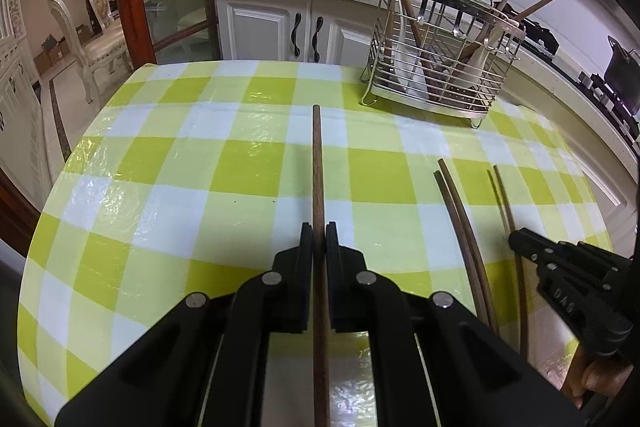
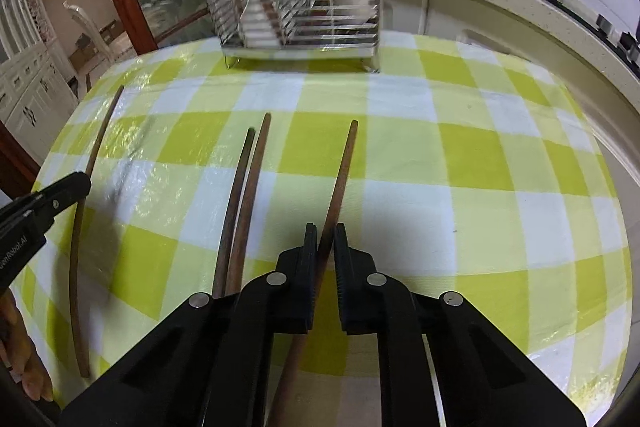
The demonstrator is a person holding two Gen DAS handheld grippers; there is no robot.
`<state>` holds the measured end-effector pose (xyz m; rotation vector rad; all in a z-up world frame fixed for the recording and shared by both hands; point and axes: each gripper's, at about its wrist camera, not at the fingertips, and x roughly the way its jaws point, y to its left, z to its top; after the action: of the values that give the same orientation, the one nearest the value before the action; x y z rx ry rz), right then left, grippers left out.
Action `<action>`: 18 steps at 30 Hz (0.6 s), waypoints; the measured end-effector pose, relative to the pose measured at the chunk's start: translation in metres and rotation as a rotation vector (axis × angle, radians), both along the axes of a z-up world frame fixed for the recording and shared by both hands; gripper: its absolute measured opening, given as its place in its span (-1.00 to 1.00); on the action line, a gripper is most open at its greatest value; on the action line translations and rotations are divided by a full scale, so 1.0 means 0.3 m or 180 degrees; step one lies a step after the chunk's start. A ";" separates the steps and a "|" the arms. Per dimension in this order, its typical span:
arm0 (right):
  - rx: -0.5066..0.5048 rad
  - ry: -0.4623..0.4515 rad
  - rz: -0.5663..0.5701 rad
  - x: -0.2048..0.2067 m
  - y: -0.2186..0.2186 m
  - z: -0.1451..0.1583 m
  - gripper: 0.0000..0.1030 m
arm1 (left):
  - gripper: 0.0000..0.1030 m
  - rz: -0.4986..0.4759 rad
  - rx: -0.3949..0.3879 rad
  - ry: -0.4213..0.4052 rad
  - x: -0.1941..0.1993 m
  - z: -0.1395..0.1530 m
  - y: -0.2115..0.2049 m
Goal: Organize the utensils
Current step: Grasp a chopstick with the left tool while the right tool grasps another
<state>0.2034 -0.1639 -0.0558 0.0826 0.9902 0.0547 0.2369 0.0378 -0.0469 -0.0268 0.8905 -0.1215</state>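
grippers [image 1: 319, 239] [image 2: 326, 241] each apparently clamp chopsticks [image 1: 318, 163] mid-table.

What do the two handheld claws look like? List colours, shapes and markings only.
Both the left claw and the right claw are matte black plastic, with two flat narrow fingers on angular linkage arms joined by round silver pivot pins. Seen from the right wrist camera, the left claw's side carries white lettering. No cables or sleeves show; a bare thumb shows beside it.

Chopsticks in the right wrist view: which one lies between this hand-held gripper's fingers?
The rightmost chopstick; the pair and the far-left chopstick lie further left.
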 end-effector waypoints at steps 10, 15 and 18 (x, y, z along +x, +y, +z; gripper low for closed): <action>0.0042 -0.0390 -0.0092 -0.045 -0.074 0.174 -0.79 | -0.87 0.0002 -0.0042 -0.0112 -0.011 0.038 -0.013; 0.0014 -0.0563 -0.0110 -0.064 -0.087 0.245 -0.80 | -0.87 -0.0027 -0.0138 -0.0292 -0.030 0.086 -0.012; -0.0003 -0.0650 -0.0108 -0.077 -0.090 0.282 -0.80 | -0.87 -0.0063 -0.0190 -0.0414 -0.045 0.120 -0.012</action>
<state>0.1802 -0.1910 0.0288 0.0911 0.7845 0.0308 0.2233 0.0342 -0.0107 -0.0649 0.7573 -0.1664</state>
